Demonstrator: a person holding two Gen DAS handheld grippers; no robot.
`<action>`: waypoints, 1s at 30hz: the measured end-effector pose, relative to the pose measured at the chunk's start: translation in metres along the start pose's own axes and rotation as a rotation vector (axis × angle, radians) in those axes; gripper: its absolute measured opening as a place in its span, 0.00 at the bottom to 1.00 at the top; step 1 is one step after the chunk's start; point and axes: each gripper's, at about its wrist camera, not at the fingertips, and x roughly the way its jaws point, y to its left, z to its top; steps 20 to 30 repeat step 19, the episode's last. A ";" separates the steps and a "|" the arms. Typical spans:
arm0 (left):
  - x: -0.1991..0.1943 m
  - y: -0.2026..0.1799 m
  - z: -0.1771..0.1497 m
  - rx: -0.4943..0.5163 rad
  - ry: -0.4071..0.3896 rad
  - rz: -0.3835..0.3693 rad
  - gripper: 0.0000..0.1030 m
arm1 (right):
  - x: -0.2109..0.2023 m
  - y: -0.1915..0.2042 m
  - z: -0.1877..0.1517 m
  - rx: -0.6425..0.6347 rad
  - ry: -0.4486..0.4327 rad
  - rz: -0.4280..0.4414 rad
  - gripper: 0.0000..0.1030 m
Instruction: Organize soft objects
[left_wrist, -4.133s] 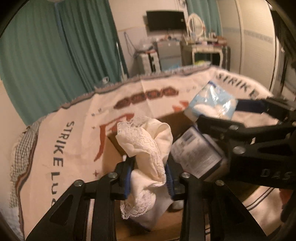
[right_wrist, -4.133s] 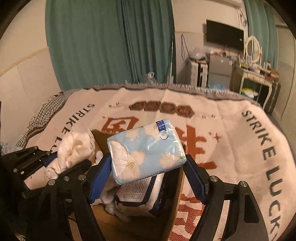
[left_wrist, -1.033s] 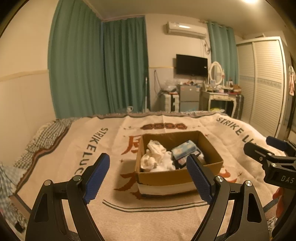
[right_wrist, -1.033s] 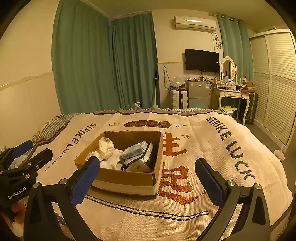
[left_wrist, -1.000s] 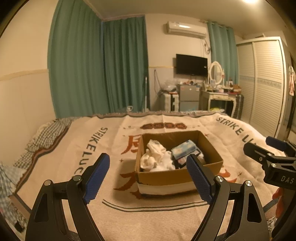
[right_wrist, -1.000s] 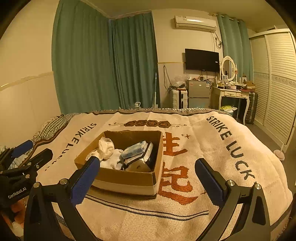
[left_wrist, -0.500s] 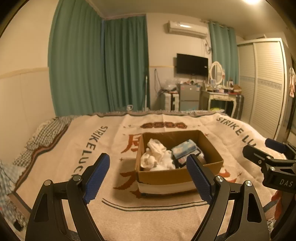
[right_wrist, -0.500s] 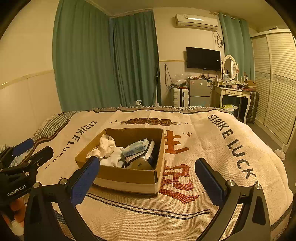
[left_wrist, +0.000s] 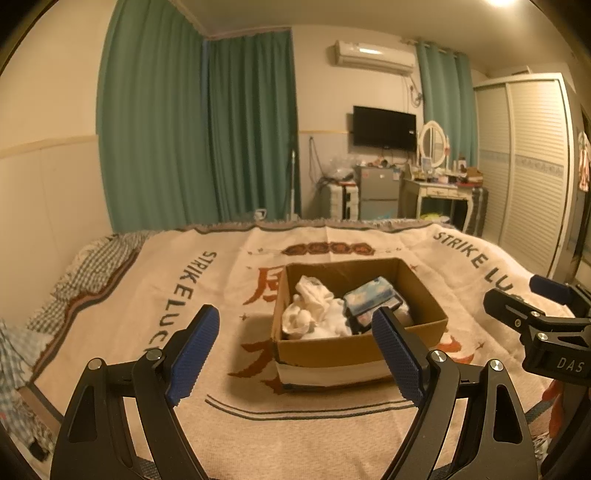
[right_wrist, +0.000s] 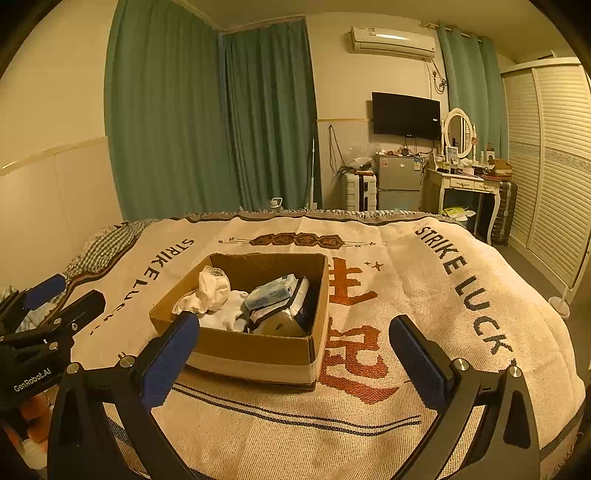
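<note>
A brown cardboard box (left_wrist: 332, 350) (right_wrist: 258, 350) sits on the bed. Inside lie a crumpled white lace cloth (left_wrist: 314, 301) (right_wrist: 212, 288), a light blue flowered tissue pack (left_wrist: 369, 297) (right_wrist: 271, 291) and dark-edged packets (right_wrist: 295, 306). My left gripper (left_wrist: 295, 350) is open and empty, held back from the box's near side. My right gripper (right_wrist: 295, 350) is open and empty, also back from the box. Each gripper shows at the edge of the other's view (left_wrist: 535, 325) (right_wrist: 48, 321).
A cream blanket (right_wrist: 424, 314) printed with STRIKE LUCK covers the bed. Checked bedding (left_wrist: 92, 269) lies at the left edge. Green curtains (left_wrist: 203, 129), a TV (right_wrist: 406, 114), a small fridge (right_wrist: 399, 182), a dressing table (right_wrist: 465, 184) and a louvred wardrobe (right_wrist: 554, 166) stand beyond the bed.
Four seconds ago each gripper held an item over the box: left the lace cloth, right the tissue pack. Both items now lie in the box. The open grippers have barely moved in the last second.
</note>
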 end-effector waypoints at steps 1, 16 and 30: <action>0.000 0.000 0.000 0.000 0.000 0.002 0.83 | 0.000 0.000 0.000 -0.001 0.001 0.000 1.00; 0.001 0.002 0.003 -0.007 0.003 0.016 0.83 | 0.001 0.000 -0.002 0.001 0.001 -0.004 1.00; 0.001 0.002 0.003 -0.006 0.004 0.017 0.83 | 0.003 0.000 -0.001 0.004 0.002 -0.002 1.00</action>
